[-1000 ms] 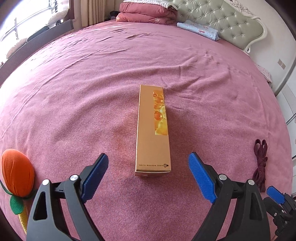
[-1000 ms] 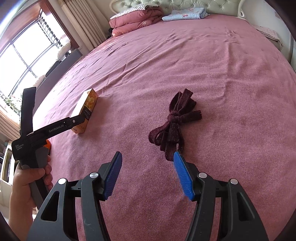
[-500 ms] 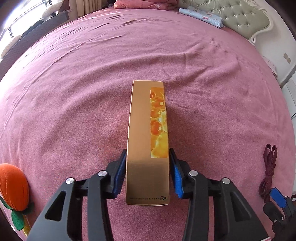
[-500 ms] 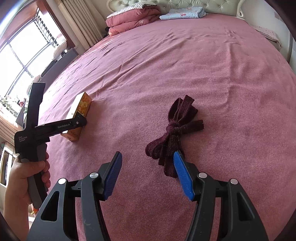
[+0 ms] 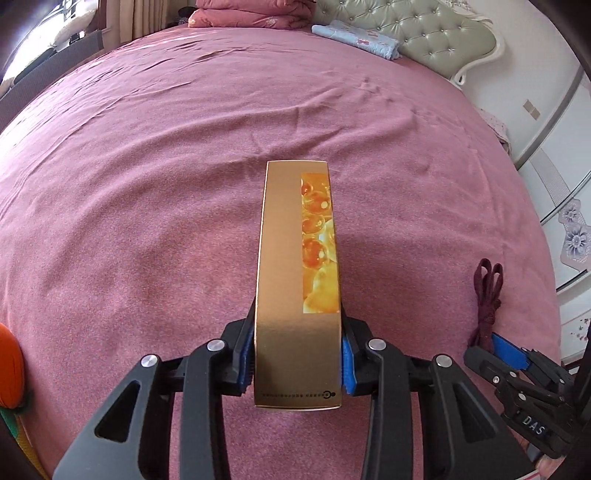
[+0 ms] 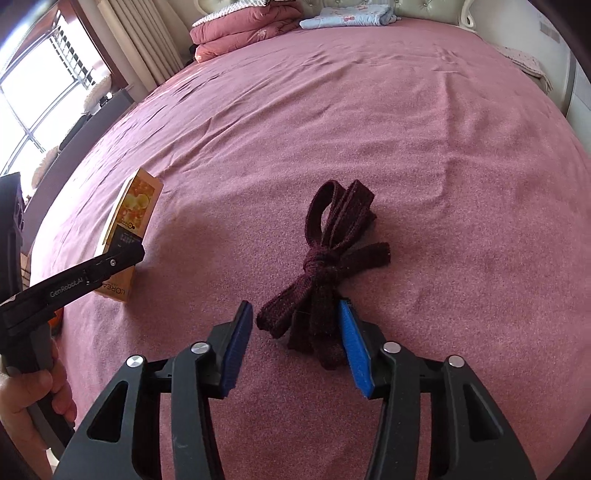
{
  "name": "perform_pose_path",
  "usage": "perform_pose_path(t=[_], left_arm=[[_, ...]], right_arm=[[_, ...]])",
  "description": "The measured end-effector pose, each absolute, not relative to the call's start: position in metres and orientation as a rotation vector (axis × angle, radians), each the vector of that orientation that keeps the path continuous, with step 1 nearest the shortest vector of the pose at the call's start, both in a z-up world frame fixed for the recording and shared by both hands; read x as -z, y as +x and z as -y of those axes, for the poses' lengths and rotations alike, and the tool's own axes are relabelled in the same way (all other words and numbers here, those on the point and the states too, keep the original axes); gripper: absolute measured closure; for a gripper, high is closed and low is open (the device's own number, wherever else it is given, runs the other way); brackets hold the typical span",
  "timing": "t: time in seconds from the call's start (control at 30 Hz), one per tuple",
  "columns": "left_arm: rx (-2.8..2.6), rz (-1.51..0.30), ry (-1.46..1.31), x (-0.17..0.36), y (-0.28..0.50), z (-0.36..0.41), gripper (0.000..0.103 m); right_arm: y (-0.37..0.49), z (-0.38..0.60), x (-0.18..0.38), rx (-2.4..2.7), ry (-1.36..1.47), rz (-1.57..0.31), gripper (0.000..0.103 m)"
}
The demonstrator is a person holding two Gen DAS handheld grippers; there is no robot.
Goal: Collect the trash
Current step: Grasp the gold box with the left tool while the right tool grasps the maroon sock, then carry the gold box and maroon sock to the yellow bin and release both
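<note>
1. The left tool (image 5: 297, 363) is clamped on the near end of a long gold box (image 5: 297, 295) – its blue pads (image 5: 346, 363) press on both narrow sides, and the jaws are closing a little more at this moment.
2. The gold box lies flat on the pink bed cover (image 5: 147, 184), its length pointing away from the tool, with an orange picture strip along its right edge.
3. The right tool (image 6: 291, 347) has its jaws apart but closing. The near end of a dark maroon knotted band (image 6: 325, 273) lies between them – the right pad (image 6: 354, 347) is just beside the fabric, and I cannot tell if it touches; the left pad stands clear of it.
4. The knotted band rests on the bed cover, well apart from the box, to its right.
5. In the right wrist view a hand (image 6: 26, 398) at the left edge holds the handle of the left tool.
6. An orange plush toy (image 5: 9, 369) lies at the left edge of the bed; folded pink quilts (image 6: 240, 26) and a light blue folded cloth (image 6: 347, 16) lie near the green tufted headboard (image 5: 424, 48).
</note>
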State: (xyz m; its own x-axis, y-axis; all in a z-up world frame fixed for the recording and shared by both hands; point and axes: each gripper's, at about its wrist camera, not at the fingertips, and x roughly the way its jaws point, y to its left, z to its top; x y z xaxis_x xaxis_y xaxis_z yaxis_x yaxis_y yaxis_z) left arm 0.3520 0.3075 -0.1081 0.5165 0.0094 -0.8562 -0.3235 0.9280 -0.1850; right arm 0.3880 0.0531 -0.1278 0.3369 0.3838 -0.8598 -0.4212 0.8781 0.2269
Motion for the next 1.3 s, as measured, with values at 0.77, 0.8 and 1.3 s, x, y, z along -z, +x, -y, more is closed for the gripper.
perform_pose_path(t=[0.77, 0.8, 1.3], left_arm=[[0.042, -1.020, -0.327, 0.087, 0.245, -0.158, 0.067], [0.052, -1.021, -0.321, 0.087, 0.238, -0.148, 0.067], [0.247, -1.069, -0.229, 0.082, 0.180, 0.005, 0.067]], right_arm=[[0.273, 0.074, 0.080, -0.587, 0.070, -1.117, 0.087], [0.266, 0.083, 0.079, -0.582, 0.073, -1.117, 0.087], [0.187, 0.225, 0.048, -0.469, 0.155, -1.035, 0.087]])
